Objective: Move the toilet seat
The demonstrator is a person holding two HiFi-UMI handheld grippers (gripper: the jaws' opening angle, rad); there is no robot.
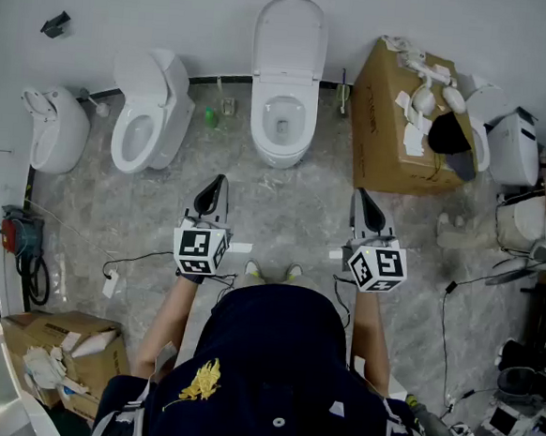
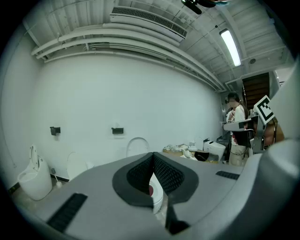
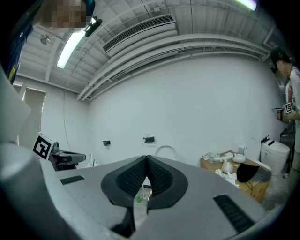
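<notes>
White toilet (image 1: 283, 119) dead ahead, just holding left gripper (image 1: 217, 182) and right gripper (image 1: 362, 196) side by side, both squeezed closed on nothing.

**Floor** (image 1: 292, 214): grey marbled tile, meeting a white wall.

Standing on it along the wall:
- centre toilet (image 1: 283, 119), lid upright
- left toilet (image 1: 150, 109), turned askew
- a third white fixture (image 1: 54, 129) at the far left

Also on it:
- Green bottle (image 1: 210, 117), between the two toilets.
- Large cardboard box (image 1: 382, 146), just right of the centre toilet, with white parts piled on top.
- Smaller cardboard box (image 1: 58, 322), at lower left.
- White tape strip (image 1: 241, 247), flat on the tile near the person's shoes (image 1: 271, 271).
</notes>
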